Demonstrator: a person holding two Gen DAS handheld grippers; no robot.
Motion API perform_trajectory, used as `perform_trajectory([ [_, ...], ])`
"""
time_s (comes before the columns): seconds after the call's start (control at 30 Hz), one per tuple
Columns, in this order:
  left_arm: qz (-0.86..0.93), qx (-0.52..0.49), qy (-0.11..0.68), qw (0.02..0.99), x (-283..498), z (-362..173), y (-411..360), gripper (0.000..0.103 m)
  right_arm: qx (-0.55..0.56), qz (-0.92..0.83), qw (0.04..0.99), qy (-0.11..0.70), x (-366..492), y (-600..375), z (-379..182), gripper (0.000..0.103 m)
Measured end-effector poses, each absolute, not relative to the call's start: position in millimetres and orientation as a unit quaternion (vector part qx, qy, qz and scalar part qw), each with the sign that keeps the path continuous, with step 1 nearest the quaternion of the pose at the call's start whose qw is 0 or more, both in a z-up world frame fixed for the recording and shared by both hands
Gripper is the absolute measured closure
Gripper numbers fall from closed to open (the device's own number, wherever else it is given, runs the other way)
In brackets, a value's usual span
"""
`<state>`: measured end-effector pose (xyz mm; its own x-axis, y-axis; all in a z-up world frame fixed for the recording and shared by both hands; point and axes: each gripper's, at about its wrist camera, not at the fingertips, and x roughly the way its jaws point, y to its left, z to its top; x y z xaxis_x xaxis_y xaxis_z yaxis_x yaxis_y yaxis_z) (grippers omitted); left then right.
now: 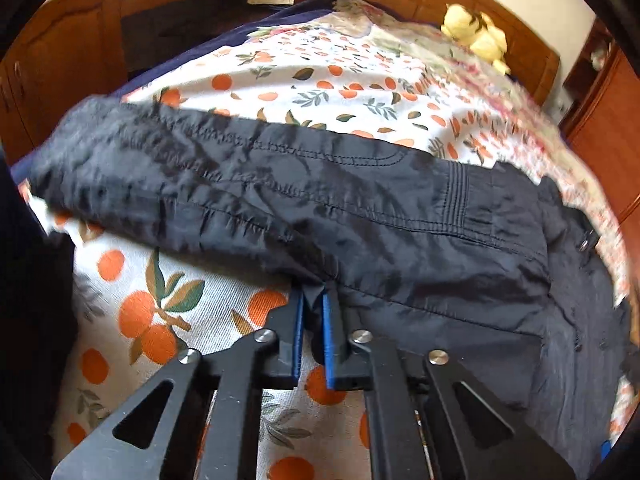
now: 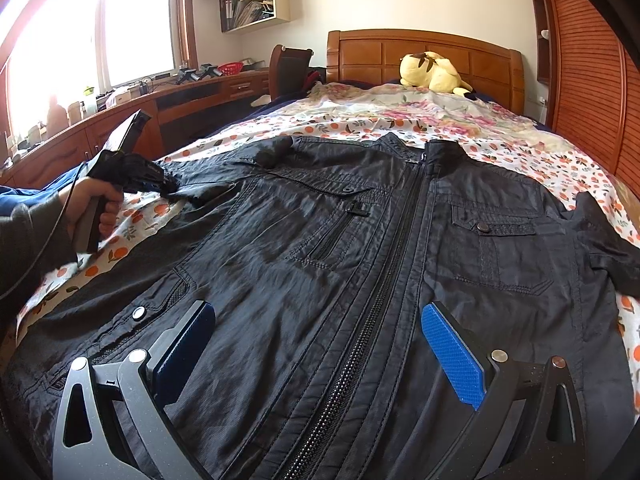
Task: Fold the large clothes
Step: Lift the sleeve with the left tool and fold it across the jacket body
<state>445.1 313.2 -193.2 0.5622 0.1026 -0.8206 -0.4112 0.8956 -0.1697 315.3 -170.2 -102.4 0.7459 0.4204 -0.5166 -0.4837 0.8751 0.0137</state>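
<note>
A black zip-front jacket (image 2: 360, 248) lies face up on the bed, collar toward the headboard. My left gripper (image 1: 314, 300) is shut on the edge of the jacket's left sleeve (image 1: 248, 184), which lies folded across in the left wrist view. The same gripper shows in the right wrist view (image 2: 160, 184), held by a hand at the jacket's left side. My right gripper (image 2: 316, 320) is open and empty, its blue pads (image 2: 456, 356) spread over the jacket's lower front, either side of the zip.
The bed sheet (image 2: 400, 120) has an orange-fruit print. A yellow plush toy (image 2: 432, 72) lies by the wooden headboard (image 2: 424, 52). A wooden desk (image 2: 168, 100) and chair stand at the left, a wooden wardrobe (image 2: 580, 80) at the right.
</note>
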Motion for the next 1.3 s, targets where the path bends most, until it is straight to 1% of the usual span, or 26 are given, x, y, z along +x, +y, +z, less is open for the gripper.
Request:
perform_trajectory([
  [0.13,0.143,-0.137,0.424,0.884,443,-159,288,0.098,-0.059,0.243,0.933,0.259,314,-170,-102,0.000],
  [0.33,0.085,-0.068,0.391,0.914,416,-99,211,0.098,-0.057,0.244,0.934,0.255,314,-171,-103,0.000],
  [0.5,0.037,-0.024,0.379,0.924,388,-74,156,0.098,-0.059,0.243,0.934,0.253,311,-171,-104,0.000],
  [0.7,0.030,0.006,0.375,0.927,363,-66,139,0.097,-0.060,0.244,0.935,0.252,311,-170,-104,0.000],
  [0.77,0.034,0.020,0.365,0.930,352,-62,139,0.089,-0.061,0.244,0.935,0.252,311,-170,-104,0.000],
  [0.8,0.033,0.024,0.357,0.933,344,-59,139,0.074,-0.061,0.244,0.935,0.252,311,-170,-104,0.000],
  [0.83,0.032,0.026,0.350,0.936,339,-56,141,0.061,-0.061,0.243,0.935,0.252,311,-170,-104,0.000],
  [0.87,0.034,0.028,0.343,0.938,335,-54,144,0.058,-0.061,0.243,0.935,0.252,311,-170,-104,0.000],
  [0.97,0.044,0.027,0.337,0.940,331,-55,160,0.036,-0.060,0.243,0.935,0.252,311,-170,-103,0.000],
  [1.0,0.048,0.021,0.339,0.939,333,-58,167,0.022,-0.061,0.243,0.935,0.252,311,-170,-103,0.000],
  [1.03,0.051,0.014,0.341,0.939,336,-61,172,0.020,-0.061,0.243,0.935,0.252,311,-170,-103,0.000],
  [1.3,0.108,-0.030,0.382,0.917,368,-122,236,0.020,-0.065,0.243,0.934,0.252,310,-169,-104,0.000],
])
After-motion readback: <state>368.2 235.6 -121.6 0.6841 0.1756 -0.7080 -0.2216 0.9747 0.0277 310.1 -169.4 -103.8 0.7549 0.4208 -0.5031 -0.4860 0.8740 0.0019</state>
